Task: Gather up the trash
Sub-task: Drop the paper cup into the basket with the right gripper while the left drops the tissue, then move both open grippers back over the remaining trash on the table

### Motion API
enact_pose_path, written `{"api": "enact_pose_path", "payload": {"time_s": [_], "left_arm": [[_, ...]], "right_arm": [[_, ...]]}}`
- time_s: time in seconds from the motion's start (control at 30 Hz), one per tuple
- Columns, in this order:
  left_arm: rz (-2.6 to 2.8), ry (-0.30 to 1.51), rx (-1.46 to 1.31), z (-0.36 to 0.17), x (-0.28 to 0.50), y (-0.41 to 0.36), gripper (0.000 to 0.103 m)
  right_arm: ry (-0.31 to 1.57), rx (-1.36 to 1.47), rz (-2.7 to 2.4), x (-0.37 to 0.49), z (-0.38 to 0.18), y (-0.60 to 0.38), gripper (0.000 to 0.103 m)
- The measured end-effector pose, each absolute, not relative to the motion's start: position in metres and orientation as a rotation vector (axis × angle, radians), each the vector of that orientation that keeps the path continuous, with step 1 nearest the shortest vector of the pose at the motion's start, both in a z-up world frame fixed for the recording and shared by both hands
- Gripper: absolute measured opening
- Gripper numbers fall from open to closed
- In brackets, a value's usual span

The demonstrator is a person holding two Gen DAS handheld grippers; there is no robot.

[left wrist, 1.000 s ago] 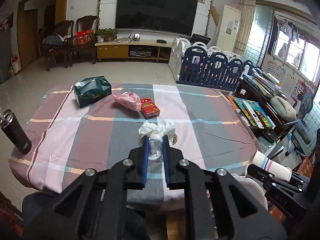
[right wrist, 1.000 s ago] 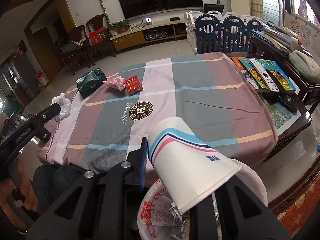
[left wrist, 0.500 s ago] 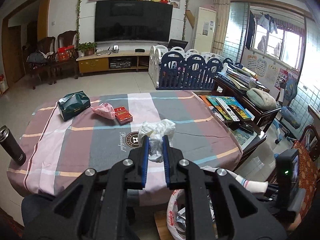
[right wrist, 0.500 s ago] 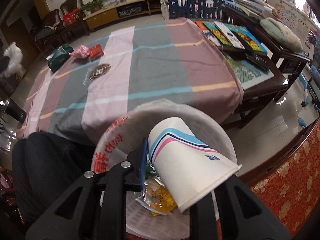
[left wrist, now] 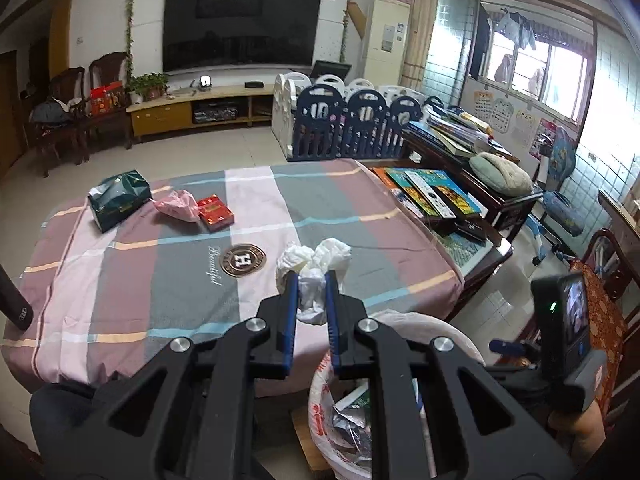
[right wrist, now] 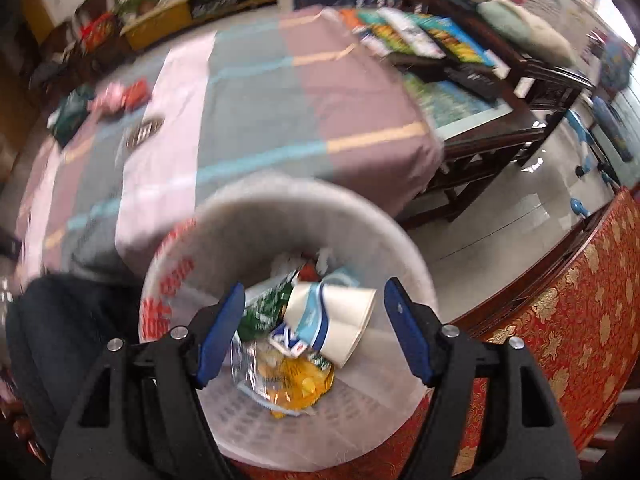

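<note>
My left gripper (left wrist: 311,280) is shut on a crumpled white tissue (left wrist: 314,264), held above the near edge of the table, just left of the lined trash bin (left wrist: 320,396). My right gripper (right wrist: 314,300) is open and empty right above the trash bin (right wrist: 400,240). The paper cup (right wrist: 336,324) with blue and pink stripes lies inside the bin on top of snack wrappers (right wrist: 288,380). A pink crumpled bag (left wrist: 178,205) lies on the far left of the table.
The table has a striped cloth (left wrist: 280,208). On it are a green tissue pack (left wrist: 118,198) and a red box (left wrist: 215,212). A dark bottle (left wrist: 14,304) stands at the left edge. A low wooden table with books (left wrist: 436,196) is to the right. A red patterned cloth (right wrist: 560,340) borders the bin.
My right gripper opened and the paper cup dropped into the bin. My left gripper carried the tissue rightward, toward the bin.
</note>
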State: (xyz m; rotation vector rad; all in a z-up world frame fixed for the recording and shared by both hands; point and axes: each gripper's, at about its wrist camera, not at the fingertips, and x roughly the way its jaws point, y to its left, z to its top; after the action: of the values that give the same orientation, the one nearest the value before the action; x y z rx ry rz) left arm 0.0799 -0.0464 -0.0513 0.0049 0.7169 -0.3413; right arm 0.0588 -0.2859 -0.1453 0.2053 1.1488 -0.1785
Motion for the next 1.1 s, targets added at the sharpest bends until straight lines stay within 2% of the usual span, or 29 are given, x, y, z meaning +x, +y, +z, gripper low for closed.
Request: {"api": "enact_pose_path", "payload": {"time_s": [0.23,0.33,0.37,0.4,0.43,0.47,0.5,0.57,0.8,1.0,1.1], "left_arm": [[-0.753,1.119,-0.011,-0.151,0.102,-0.107,0.014],[-0.844,1.229,-0.005,-0.179,0.104,-0.123,0.019],[-0.839,1.25,0.002,-0.186,0.104,-0.125,0.025],[-0.829,1.266,0.004,-0.19,0.104,-0.125,0.038],[-0.813,1.278,-0.002,-0.193,0.105,-0.122,0.046],[-0.796,1.278,-0.011,-0.193,0.107,-0.118,0.06],[-0.779,1.273,-0.023,-0.192,0.108,-0.112,0.066],[-0.754,1.26,-0.055,-0.188,0.112,-0.102,0.07],[-0.689,1.22,-0.119,-0.179,0.125,-0.079,0.071],[-0.344,1.057,-0.061,-0.145,0.142,-0.027,0.071],[-0.23,1.007,-0.08,-0.128,0.149,0.004,0.075]], "right_arm": [[0.932,0.306,-0.34,0.043,-0.095,-0.325,0.075],[0.904,0.315,-0.359,0.041,-0.089,-0.329,0.075],[0.904,0.314,-0.36,0.041,-0.09,-0.328,0.075],[0.908,0.313,-0.358,0.042,-0.091,-0.328,0.075],[0.915,0.316,-0.353,0.043,-0.093,-0.327,0.075],[0.922,0.319,-0.347,0.044,-0.095,-0.326,0.075],[0.93,0.322,-0.342,0.045,-0.097,-0.324,0.075],[0.95,0.326,-0.333,0.048,-0.103,-0.32,0.075],[0.967,0.318,-0.304,0.055,-0.107,-0.307,0.075],[0.992,0.32,-0.285,0.064,-0.115,-0.298,0.075],[0.993,0.312,-0.258,0.074,-0.116,-0.284,0.075]]}}
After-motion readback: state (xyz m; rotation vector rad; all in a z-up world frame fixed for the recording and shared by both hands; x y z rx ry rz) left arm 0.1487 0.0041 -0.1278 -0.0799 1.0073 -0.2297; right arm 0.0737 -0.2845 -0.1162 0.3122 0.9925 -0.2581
